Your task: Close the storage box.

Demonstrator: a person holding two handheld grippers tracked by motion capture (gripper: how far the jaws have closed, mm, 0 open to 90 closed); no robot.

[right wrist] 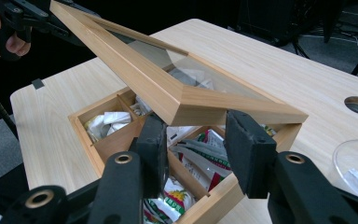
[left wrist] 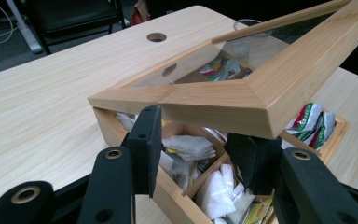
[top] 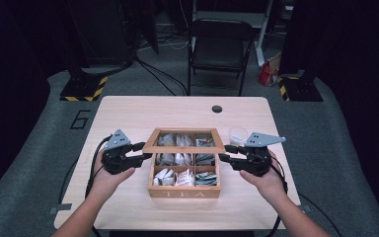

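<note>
High view overhead, far; gripper views close, opposite sides, sharing tea box (top: 184, 190).

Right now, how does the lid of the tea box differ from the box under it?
The lid is a thin wooden frame around a clear pane, raised and tilted. The box is deeper, rests flat on the table, is split into compartments holding tea packets, and has TEA on its front. Both are pale wood.
</note>
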